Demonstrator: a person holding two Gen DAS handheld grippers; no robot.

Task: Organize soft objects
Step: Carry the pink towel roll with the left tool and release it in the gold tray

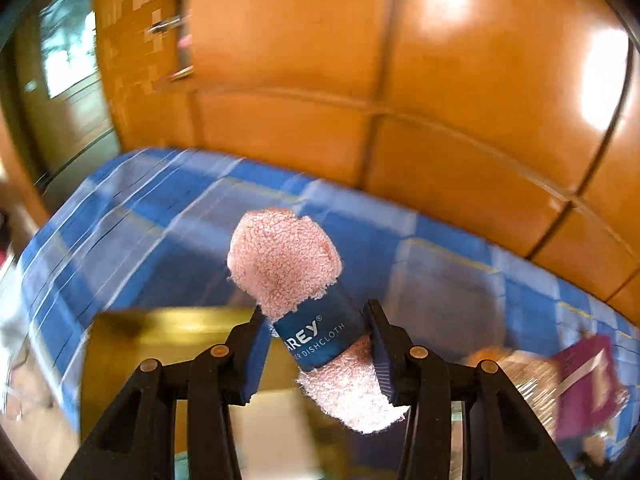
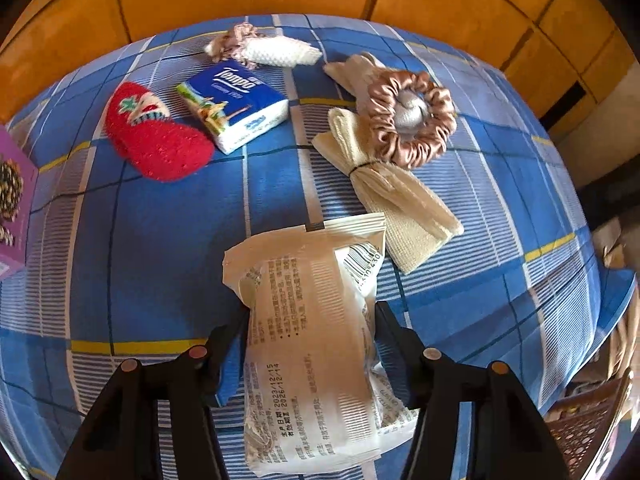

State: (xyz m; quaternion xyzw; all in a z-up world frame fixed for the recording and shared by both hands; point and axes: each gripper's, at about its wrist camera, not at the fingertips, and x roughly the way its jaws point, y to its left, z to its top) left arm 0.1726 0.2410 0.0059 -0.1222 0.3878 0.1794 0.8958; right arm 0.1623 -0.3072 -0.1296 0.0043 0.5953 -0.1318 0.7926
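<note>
The left gripper point(image 1: 320, 344) is clamped on a rolled pink dishcloth point(image 1: 286, 258), its pads pressing the dark blue paper band around the roll's middle; the fluffy end of the roll sticks out past the fingertips and the other end hangs back between the fingers. Beyond that gripper lies a blue plaid cloth point(image 1: 160, 216), blurred, with an orange panelled wall behind it, a yellowish box point(image 1: 168, 332) low to the left of the fingers and a purple box point(image 1: 588, 384) off to their right. The right gripper point(image 2: 312, 312) points steeply down and holds a white plastic packet point(image 2: 312, 320) printed with small text and a barcode, the pads pressing its two long sides. Ahead of those fingers on the plaid cloth point(image 2: 140, 240) rest a folded beige cloth point(image 2: 400, 196) tied with a black band, a tan satin scrunchie point(image 2: 412, 120) lying on it, a blue and white tissue pack point(image 2: 234, 104), a red knitted item point(image 2: 156, 140) left of the pack, and, farthest away, a white mesh bundle point(image 2: 280, 52) touching a pale ruffled scrunchie point(image 2: 230, 42). A purple box point(image 2: 14, 200) sits at the far left edge.
</note>
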